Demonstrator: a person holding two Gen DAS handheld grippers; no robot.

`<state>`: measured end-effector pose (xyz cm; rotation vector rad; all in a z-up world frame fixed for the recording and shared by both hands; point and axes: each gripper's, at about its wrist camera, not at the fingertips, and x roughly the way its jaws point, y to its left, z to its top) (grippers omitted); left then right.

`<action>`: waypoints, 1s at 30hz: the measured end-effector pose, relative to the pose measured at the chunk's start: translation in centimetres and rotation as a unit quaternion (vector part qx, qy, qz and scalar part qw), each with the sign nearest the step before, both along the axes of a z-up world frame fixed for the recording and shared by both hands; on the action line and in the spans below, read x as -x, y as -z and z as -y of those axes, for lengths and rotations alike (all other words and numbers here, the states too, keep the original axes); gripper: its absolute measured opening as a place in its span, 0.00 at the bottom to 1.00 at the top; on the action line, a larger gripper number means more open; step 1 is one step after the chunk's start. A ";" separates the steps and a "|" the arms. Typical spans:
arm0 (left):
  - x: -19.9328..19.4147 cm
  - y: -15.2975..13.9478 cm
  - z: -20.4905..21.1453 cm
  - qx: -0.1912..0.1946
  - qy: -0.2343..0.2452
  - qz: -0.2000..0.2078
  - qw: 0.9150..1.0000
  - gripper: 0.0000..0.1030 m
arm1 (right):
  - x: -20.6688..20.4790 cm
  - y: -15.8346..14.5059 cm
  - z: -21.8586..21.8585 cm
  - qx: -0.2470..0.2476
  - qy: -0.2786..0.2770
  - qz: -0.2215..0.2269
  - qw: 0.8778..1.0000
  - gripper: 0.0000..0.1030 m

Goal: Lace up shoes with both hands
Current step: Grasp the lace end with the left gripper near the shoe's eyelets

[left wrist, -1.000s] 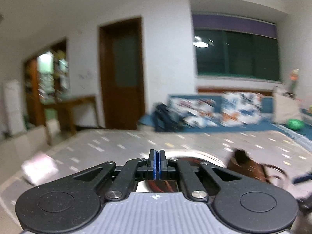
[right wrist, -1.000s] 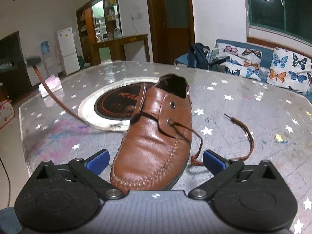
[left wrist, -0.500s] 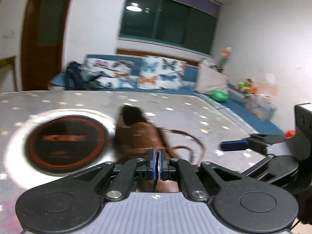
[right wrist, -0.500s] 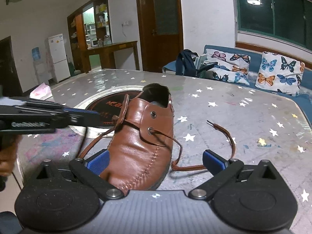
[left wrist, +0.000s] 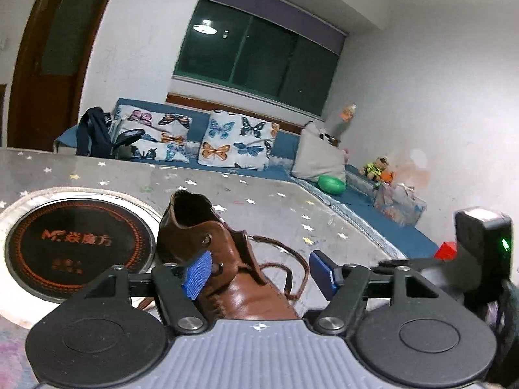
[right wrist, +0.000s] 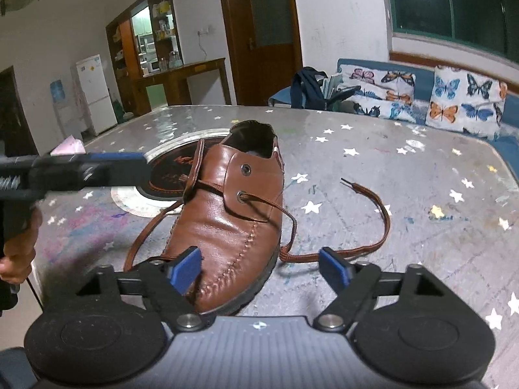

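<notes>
A brown leather shoe (right wrist: 233,214) lies on the star-patterned table, toe toward me. Its brown lace (right wrist: 373,223) runs through the lower eyelets; one end trails right across the table, the other loops down at the shoe's left (right wrist: 146,236). My right gripper (right wrist: 259,267) is open and empty, jaws either side of the shoe's toe. My left gripper (left wrist: 259,272) is open and empty, over the shoe (left wrist: 227,272) from its left side; it shows as a dark arm (right wrist: 81,171) in the right wrist view.
A round black induction plate (right wrist: 172,175) in a white ring is set into the table (right wrist: 405,194) behind the shoe. A pink packet (right wrist: 68,146) lies at the far left edge. A blue sofa with butterfly cushions (right wrist: 421,94) runs along the far side.
My left gripper was shut on the left lace end, held out taut. It swung toward the shoe, opened and let the lace drop beside the shoe. The right gripper stayed open.
</notes>
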<state>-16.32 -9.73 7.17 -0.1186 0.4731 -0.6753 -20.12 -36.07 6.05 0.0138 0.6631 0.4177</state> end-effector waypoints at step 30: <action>0.3 3.9 1.6 -0.100 0.067 0.002 0.993 0.35 | -1.4 -1.3 -2.0 -0.128 -0.107 -0.048 0.985 0.04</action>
